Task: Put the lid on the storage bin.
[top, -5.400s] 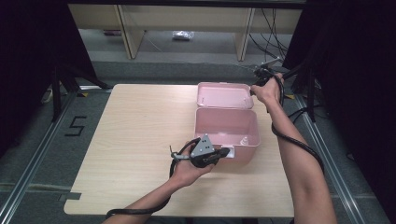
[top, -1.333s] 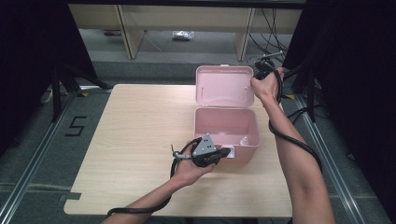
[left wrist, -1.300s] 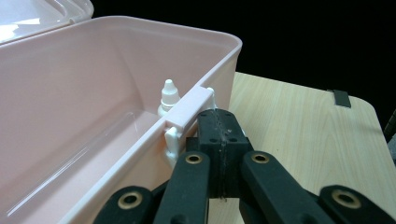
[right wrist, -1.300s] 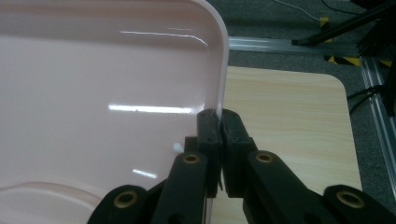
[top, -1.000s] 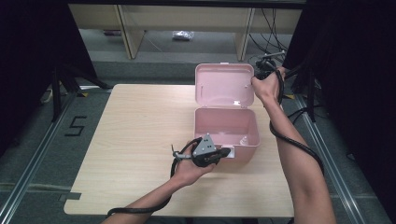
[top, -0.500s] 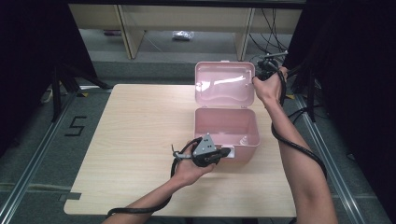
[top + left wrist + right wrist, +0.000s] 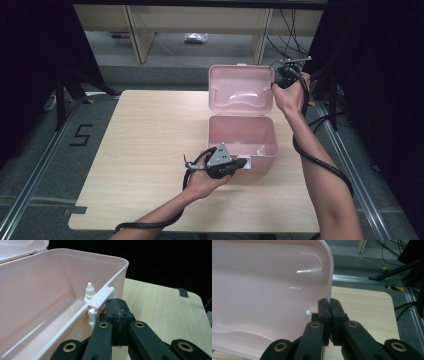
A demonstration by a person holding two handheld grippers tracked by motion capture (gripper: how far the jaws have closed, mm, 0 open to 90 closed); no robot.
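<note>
A pink plastic box stands on the wooden table with its lid held nearly upright behind it. My right gripper is shut on the lid's right edge; in the right gripper view the lid rim sits pinched between the pads of that gripper. My left gripper is shut at the box's front wall. In the left gripper view its closed tips rest beside the latch. A small white dropper bottle stands inside the box.
The table's right edge lies close to the box. Black frames and cables stand behind my right hand. Bare tabletop stretches to the left of the box.
The lid has swung up from lying back behind the box to nearly upright, and my right hand rose with it. My left gripper has stayed at the box's front.
</note>
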